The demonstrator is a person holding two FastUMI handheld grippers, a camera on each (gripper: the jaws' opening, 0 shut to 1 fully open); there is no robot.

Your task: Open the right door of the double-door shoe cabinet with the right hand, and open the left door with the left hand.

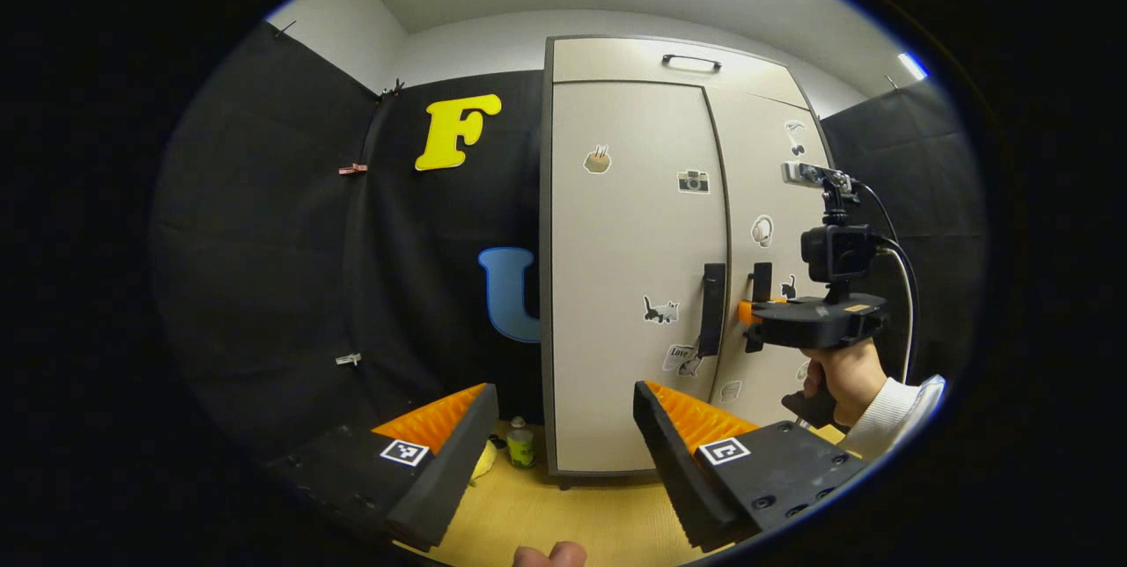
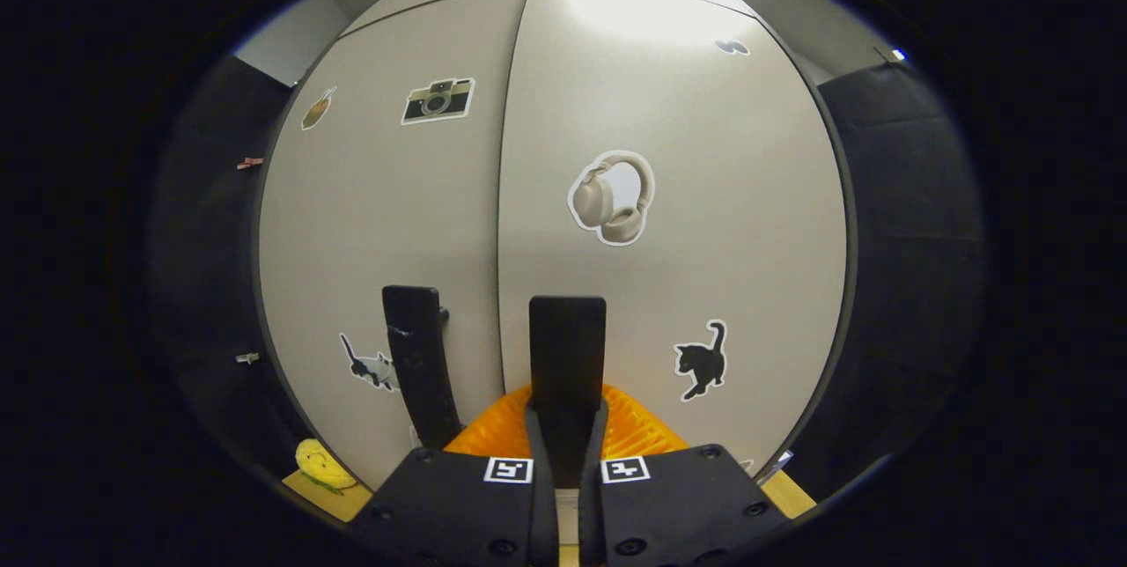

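Note:
The beige shoe cabinet (image 1: 616, 285) stands upright with both doors flush. The left door (image 1: 629, 224) carries a dark vertical handle (image 1: 711, 307); the right door (image 1: 762, 188) has its own handle (image 1: 762, 279) just beside it. My left gripper (image 1: 563, 430) is open, well short of the cabinet and pointing at the left door. A hand (image 1: 845, 378) holds my right gripper (image 1: 750, 320) at the right door's handle. In the right gripper view my right gripper (image 2: 566, 435) is shut on the right handle (image 2: 568, 347), with the left handle (image 2: 421, 364) free beside it.
A small green can (image 1: 521, 445) and a yellow soft thing (image 1: 482, 461) lie on the wooden floor (image 1: 563, 514) at the cabinet's left foot. Black cloth walls stand on both sides. Above the doors sits a top panel with a handle (image 1: 691, 62).

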